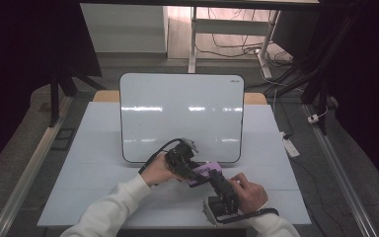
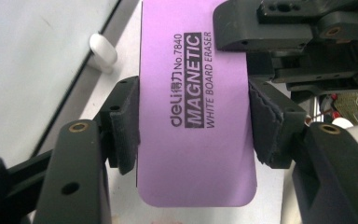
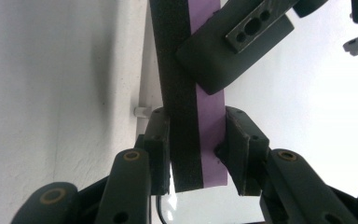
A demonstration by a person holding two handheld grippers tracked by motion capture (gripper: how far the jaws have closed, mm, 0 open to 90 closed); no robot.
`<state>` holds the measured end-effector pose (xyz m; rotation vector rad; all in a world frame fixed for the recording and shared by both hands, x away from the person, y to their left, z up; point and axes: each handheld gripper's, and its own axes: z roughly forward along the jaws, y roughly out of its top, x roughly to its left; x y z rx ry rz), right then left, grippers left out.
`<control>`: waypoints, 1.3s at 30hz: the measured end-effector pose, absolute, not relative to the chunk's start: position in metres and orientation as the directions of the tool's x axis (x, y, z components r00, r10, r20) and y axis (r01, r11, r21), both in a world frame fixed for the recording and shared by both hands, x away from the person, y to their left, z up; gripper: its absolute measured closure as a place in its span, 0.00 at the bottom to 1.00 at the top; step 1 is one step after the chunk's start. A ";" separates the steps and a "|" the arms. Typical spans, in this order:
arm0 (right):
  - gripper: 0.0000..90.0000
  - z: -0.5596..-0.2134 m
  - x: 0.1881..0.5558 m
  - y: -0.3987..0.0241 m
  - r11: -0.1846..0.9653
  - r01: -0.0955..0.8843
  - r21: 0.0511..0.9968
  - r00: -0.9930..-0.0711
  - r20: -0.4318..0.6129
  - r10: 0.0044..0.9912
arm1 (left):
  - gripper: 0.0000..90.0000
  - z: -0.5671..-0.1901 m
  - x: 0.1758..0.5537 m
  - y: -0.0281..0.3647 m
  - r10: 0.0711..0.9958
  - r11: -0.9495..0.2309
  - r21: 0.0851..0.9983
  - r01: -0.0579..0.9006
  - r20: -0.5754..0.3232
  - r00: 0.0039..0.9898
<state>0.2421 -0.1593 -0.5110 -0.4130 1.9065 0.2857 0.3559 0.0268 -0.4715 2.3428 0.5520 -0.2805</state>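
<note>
1. Passing the purple whiteboard eraser (image 1: 205, 174) between claws, just near of the whiteboard (image 1: 180, 116); left gripper (image 2: 193, 128) clamps its long sides.
2. Right gripper (image 3: 198, 144) pinches felt and purple faces; I'd confirm that bite before the left loosens, so it doesn't twist.

The high view looked forward and down over my table (image 1: 103, 148), whiteboard (image 1: 177, 113) central. My two gripper views sat very close, sharing the eraser (image 2: 193, 116) beside that whiteboard's edge.
</note>
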 end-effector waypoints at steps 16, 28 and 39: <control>0.72 -0.479 0.272 -0.186 0.851 -0.097 0.515 -0.527 -0.752 0.395 | 0.28 -0.440 0.305 0.119 0.607 -0.385 0.853 0.352 -0.053 0.793; 0.72 -0.471 0.292 -0.204 0.601 0.182 0.778 -0.517 -0.445 0.731 | 0.27 -0.463 0.258 0.196 0.773 -0.348 0.853 0.389 0.026 0.634; 0.72 -0.475 0.308 -0.204 0.445 0.316 0.838 -0.405 -0.304 0.862 | 0.26 -0.491 0.237 0.234 0.833 -0.283 0.832 0.476 -0.033 0.553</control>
